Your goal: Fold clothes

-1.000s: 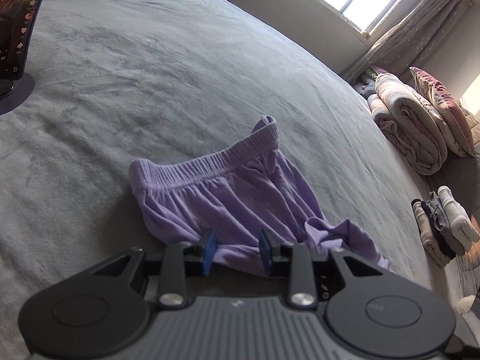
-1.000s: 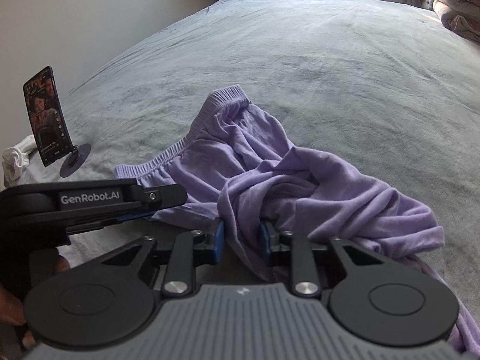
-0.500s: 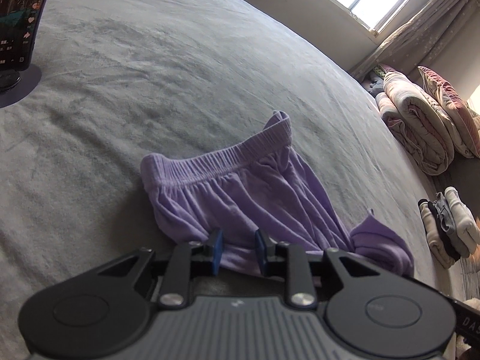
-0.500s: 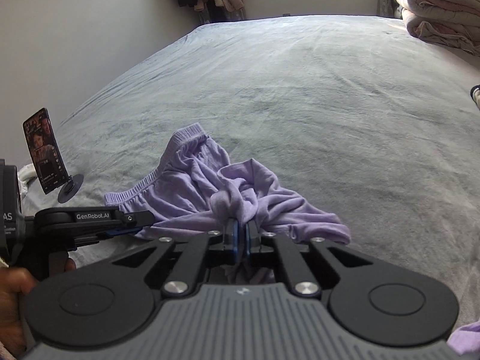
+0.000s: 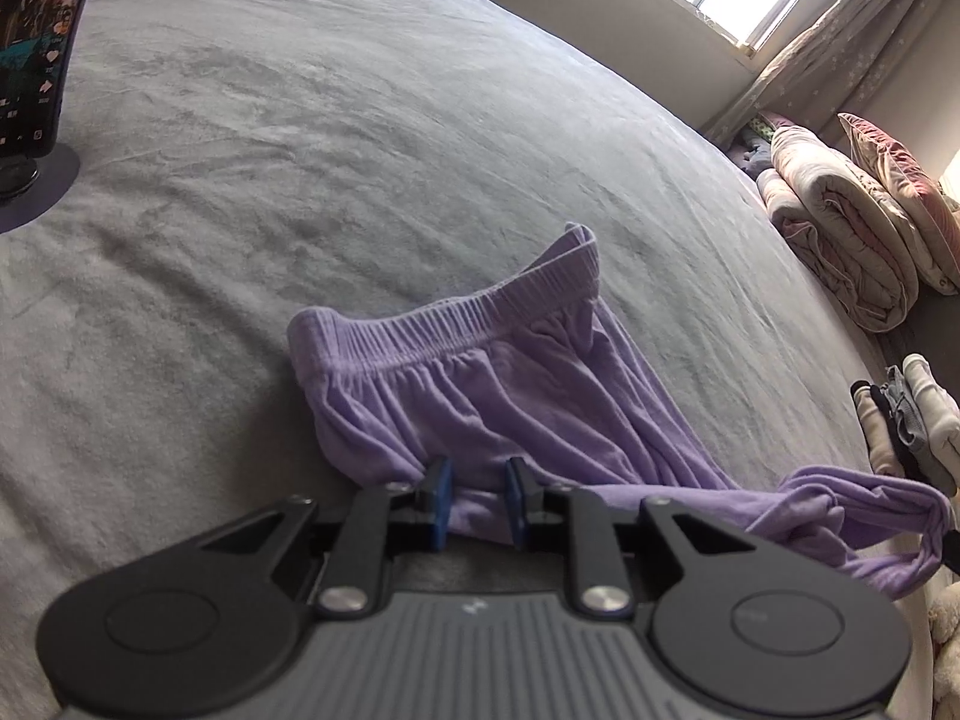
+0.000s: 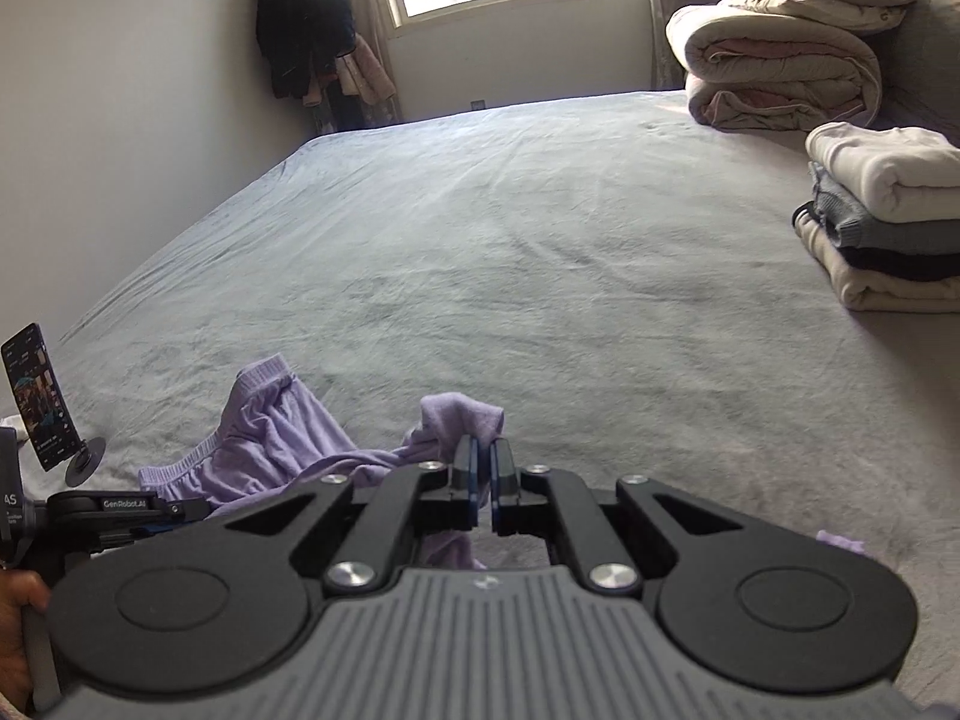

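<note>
Lilac jersey shorts with a ribbed elastic waistband (image 5: pixel 480 396) lie rumpled on the grey fleece bed cover (image 5: pixel 360 120), near its front edge. The right gripper (image 6: pixel 482 462) is clenched on a bunched leg end of the garment, which stands proud above the nearly touching pads; the rest of that leg trails back toward the waistband. Judged purpose: to draw the leg out straight before any fold. The left gripper (image 5: pixel 477 495) sits low at the near hem, its jaws closing with a flat strip of lilac cloth between the blue pads; the pads do not visibly press on it yet. Judged purpose: to anchor this side while the other is pulled taut. In the left wrist view the stretched leg runs off to the right edge as a twisted rope, so the cloth is under tension and not yet flat.

Further out, a phone on a round stand (image 6: pixel 42 399) faces the work from the left. A stack of folded garments (image 6: pixel 888 216) rests at the right, well apart, with a rolled quilt (image 6: pixel 780 66) beyond it.
</note>
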Demonstrator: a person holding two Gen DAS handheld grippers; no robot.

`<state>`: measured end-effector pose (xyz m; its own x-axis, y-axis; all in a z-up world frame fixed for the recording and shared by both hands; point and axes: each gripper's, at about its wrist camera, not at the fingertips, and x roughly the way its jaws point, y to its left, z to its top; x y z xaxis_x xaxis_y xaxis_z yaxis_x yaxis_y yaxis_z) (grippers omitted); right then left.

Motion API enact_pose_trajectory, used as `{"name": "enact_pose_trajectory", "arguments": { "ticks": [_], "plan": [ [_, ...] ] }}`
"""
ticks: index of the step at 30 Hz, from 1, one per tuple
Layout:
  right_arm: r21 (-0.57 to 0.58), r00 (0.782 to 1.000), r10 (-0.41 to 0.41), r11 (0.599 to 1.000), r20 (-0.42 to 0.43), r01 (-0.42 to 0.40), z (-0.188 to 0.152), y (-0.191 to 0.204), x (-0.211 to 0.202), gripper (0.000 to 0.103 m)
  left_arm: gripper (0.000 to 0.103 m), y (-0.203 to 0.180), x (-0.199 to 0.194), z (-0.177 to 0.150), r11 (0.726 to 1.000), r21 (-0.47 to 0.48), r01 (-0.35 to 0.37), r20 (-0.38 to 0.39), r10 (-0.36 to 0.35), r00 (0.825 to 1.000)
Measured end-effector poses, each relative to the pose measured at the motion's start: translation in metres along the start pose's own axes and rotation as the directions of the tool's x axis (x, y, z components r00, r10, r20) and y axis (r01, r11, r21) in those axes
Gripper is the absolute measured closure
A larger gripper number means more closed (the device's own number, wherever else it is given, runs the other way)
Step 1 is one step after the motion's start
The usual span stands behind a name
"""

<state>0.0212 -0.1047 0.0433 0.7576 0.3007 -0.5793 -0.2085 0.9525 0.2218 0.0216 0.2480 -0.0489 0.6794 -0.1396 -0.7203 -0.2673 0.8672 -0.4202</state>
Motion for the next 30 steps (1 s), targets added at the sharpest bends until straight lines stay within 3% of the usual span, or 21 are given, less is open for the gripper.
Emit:
{"name": "enact_pose_trajectory", "arguments": {
  "ticks": [13,16,21,28,30],
  "plan": [
    [0.156,0.988,-0.14,0.979,0.065,0.129,0.015,-0.081,-0.017,0.101,0.082,-0.006,0.002,0.0,0.999,0.047,-0.027,-0.001,0.027,1.0],
    [0.187,0.992,-0.111,0.977,0.064,0.098,0.014,-0.088,-0.027,0.101,0.082,-0.008,0.002,0.002,0.998,0.053,-0.033,-0.005,0.034,0.999],
    [0.135,0.997,-0.057,0.99,0.06,0.049,0.008,-0.078,-0.05,0.101,0.081,-0.014,-0.001,0.005,0.997,0.058,-0.047,-0.009,0.048,0.999],
    [0.117,0.995,0.082,0.989,0.059,-0.089,0.009,-0.066,-0.088,0.101,0.068,-0.034,-0.014,0.012,0.988,0.14,-0.062,0.05,0.055,0.997],
    [0.101,0.991,0.129,0.986,0.042,-0.132,0.008,-0.06,-0.098,0.101,0.059,-0.039,-0.016,0.018,0.987,0.153,-0.045,0.063,0.035,0.997]
  ]
}}
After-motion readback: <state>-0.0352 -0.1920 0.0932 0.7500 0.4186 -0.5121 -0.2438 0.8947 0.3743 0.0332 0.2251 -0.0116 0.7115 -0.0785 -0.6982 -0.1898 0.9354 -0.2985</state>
